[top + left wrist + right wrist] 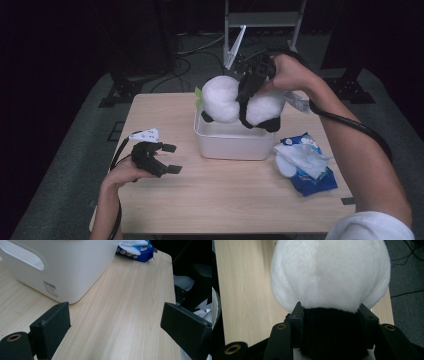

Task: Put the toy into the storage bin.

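A black-and-white plush panda (220, 97) hangs over the far side of a white plastic bin (230, 145) at the table's middle. My right gripper (245, 114) comes down from above and is shut on the panda's black band between the two white lumps. In the right gripper view the jaws press both sides of that black fur, and the white plush (329, 272) bulges beyond my right gripper (332, 317). My left gripper (171, 159) rests low at the table's left, open with nothing between its jaws. In its own view the left gripper (115, 325) faces the bin (70, 270).
A blue wipes packet (307, 167) with white tissue pulled out lies right of the bin, also seen as the packet (136, 251) beyond the bin's corner. Bare light wood (225, 195) spreads along the near side. A metal rack and cables stand on the floor behind the table.
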Tool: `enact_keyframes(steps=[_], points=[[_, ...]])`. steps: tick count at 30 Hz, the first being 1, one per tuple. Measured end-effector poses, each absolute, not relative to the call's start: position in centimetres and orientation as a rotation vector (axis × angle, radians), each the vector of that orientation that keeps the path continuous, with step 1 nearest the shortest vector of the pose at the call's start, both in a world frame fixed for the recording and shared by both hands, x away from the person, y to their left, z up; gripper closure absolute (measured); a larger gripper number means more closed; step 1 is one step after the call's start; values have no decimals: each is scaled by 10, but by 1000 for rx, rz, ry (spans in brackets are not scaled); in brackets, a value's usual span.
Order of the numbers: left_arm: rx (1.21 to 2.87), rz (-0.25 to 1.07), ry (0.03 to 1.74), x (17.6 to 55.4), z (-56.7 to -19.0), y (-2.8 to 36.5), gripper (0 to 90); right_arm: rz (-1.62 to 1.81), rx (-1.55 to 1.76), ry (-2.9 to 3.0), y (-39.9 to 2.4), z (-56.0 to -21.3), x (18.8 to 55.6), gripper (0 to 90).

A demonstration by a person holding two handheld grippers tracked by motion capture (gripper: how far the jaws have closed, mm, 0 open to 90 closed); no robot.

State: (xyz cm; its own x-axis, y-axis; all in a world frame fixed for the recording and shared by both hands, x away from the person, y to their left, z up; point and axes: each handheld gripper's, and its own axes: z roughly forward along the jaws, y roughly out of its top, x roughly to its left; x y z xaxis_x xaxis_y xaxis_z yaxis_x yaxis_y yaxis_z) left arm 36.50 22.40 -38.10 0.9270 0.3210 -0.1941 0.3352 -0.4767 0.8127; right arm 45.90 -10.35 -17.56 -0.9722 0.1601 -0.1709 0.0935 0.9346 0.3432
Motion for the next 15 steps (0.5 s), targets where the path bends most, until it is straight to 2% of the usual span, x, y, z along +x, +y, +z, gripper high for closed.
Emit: enact_keyframes(steps=[15], points=[[2099, -31, 477, 367, -384, 223, 78, 468, 199, 2904, -96, -208, 488, 505]])
